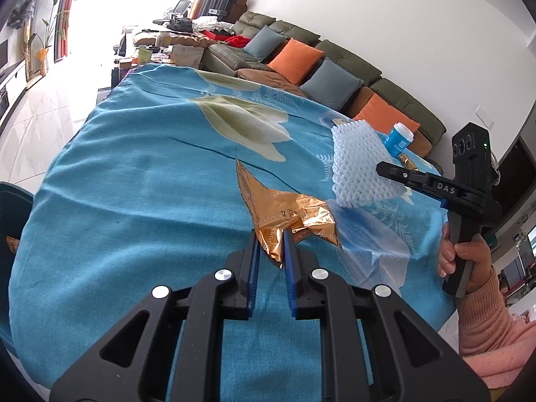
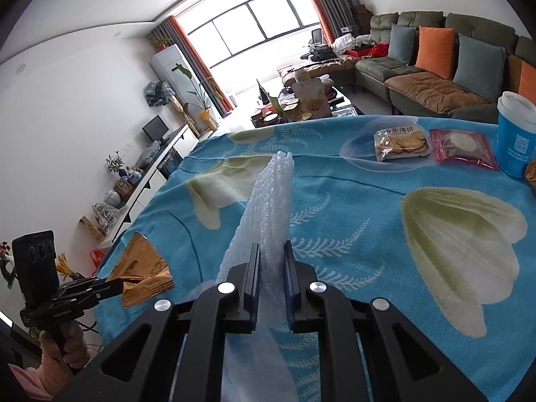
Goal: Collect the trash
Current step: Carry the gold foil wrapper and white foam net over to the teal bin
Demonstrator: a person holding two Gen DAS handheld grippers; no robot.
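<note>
My left gripper (image 1: 270, 239) is shut on a crumpled gold foil wrapper (image 1: 284, 211) and holds it just above the blue flowered tablecloth (image 1: 140, 174). My right gripper (image 2: 272, 249) is shut on a white foam net sleeve (image 2: 268, 201), which stands up between its fingers. In the left wrist view the right gripper (image 1: 382, 169) holds the foam net (image 1: 358, 167) to the right of the wrapper. In the right wrist view the left gripper (image 2: 117, 284) holds the gold wrapper (image 2: 144, 271) at the table's left edge.
A cracker packet (image 2: 400, 144), a pink snack packet (image 2: 464, 149) and a blue cup with a white lid (image 2: 516, 134) sit at the table's far right. A dark bin (image 1: 13, 221) stands at the table's left edge. A sofa with cushions (image 1: 301, 63) runs behind.
</note>
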